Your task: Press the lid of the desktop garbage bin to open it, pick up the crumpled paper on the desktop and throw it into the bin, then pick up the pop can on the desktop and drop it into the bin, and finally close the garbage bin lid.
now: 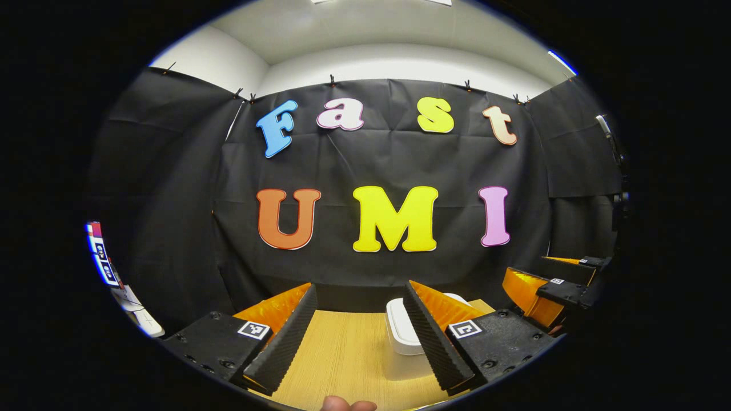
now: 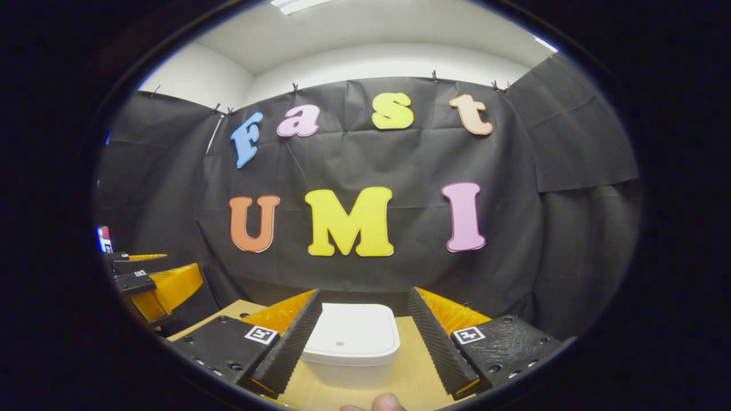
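The white desktop garbage bin stands on the wooden table with its lid down, straight ahead of my right gripper. That gripper is open and hovers above the near side of the bin, touching nothing. In the left gripper view the bin sits to the right of centre, half hidden behind one finger. My left gripper is open over bare table, left of the bin. Each gripper shows off to the side in the other's view: the right gripper and the left gripper.
The light wooden table ends at the black cloth wall just behind the bin. A person's fingertip shows at the bottom edge. White gear and a marker panel stand off the table's left side.
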`<state>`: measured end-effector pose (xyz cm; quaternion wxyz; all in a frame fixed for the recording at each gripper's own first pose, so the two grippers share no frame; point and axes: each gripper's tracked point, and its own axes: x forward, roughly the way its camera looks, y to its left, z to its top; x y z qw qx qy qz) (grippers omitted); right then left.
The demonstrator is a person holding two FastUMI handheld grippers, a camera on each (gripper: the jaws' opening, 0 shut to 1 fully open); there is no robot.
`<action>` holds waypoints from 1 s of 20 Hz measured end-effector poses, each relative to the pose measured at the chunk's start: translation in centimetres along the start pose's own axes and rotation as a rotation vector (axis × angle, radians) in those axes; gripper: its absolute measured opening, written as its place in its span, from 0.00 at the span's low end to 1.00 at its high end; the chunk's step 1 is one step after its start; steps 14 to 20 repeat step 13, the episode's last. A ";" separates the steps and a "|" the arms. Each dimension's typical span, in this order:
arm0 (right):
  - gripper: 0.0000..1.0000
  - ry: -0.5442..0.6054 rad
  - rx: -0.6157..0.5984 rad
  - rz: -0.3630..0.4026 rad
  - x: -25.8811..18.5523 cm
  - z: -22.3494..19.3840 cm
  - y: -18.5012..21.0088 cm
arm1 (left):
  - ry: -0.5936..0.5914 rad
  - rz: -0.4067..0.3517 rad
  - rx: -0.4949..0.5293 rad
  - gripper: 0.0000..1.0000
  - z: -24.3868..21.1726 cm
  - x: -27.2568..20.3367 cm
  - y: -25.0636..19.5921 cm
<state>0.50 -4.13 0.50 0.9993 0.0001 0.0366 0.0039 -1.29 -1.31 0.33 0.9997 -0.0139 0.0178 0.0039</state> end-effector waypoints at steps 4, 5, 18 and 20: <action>0.96 -0.007 -0.015 0.019 0.6 0.5 0.8 | -0.006 0.012 -0.005 0.98 0.3 0.3 0.5; 0.96 -0.011 -0.014 0.024 0.7 0.6 1.0 | -0.006 0.017 -0.006 0.98 0.1 0.2 0.7; 0.95 -0.010 -0.010 0.050 1.3 0.5 2.2 | 0.000 0.023 0.001 0.98 0.0 0.4 1.1; 0.95 -0.010 -0.010 0.050 1.3 0.5 2.2 | 0.000 0.023 0.001 0.98 0.0 0.4 1.1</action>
